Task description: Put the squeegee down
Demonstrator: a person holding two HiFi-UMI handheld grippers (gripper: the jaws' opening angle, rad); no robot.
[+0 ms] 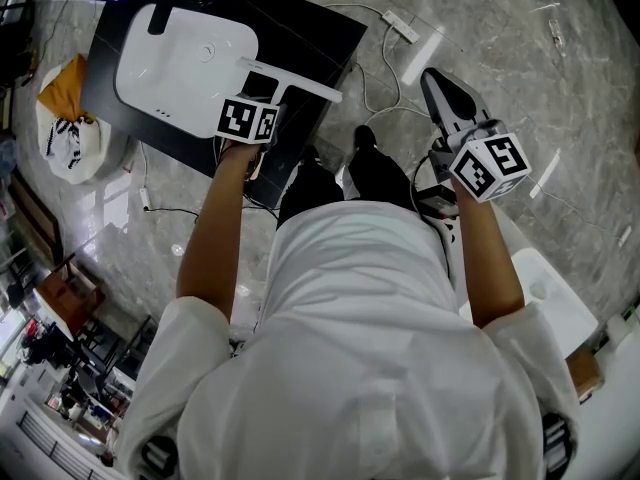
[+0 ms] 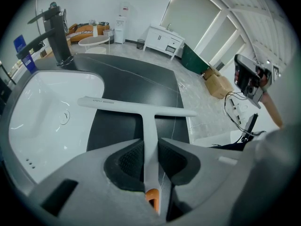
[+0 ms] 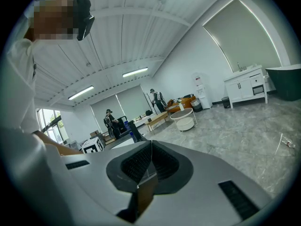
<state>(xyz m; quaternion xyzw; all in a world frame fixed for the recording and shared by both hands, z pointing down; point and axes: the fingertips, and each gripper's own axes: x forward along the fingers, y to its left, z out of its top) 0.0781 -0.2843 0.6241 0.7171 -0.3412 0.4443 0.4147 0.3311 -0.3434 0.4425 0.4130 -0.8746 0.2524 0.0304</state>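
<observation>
I'm looking down on a grey marbled floor (image 1: 520, 58) that is filling most of the head view. A black countertop (image 1: 315, 30) is lying across the upper left of that frame, and a white sink basin (image 1: 180, 63) is sitting in its left part. The white T-shaped squeegee (image 2: 141, 108) is hanging over the counter just right of the basin, near the middle of the left gripper view. Its blade is running crosswise, with the left end reaching over the basin's rim. I cannot tell whether the blade is touching the surface. The left gripper (image 2: 149, 144) is pinching the squeegee's handle between its pads, jaws narrowed onto it and pointing steeply down. The right gripper (image 1: 438, 80) is sitting at the upper right of the head view over the floor, well apart from the counter, jaws pressed together on nothing. A black faucet (image 2: 57, 39) is standing at the upper left of the left gripper view.
</observation>
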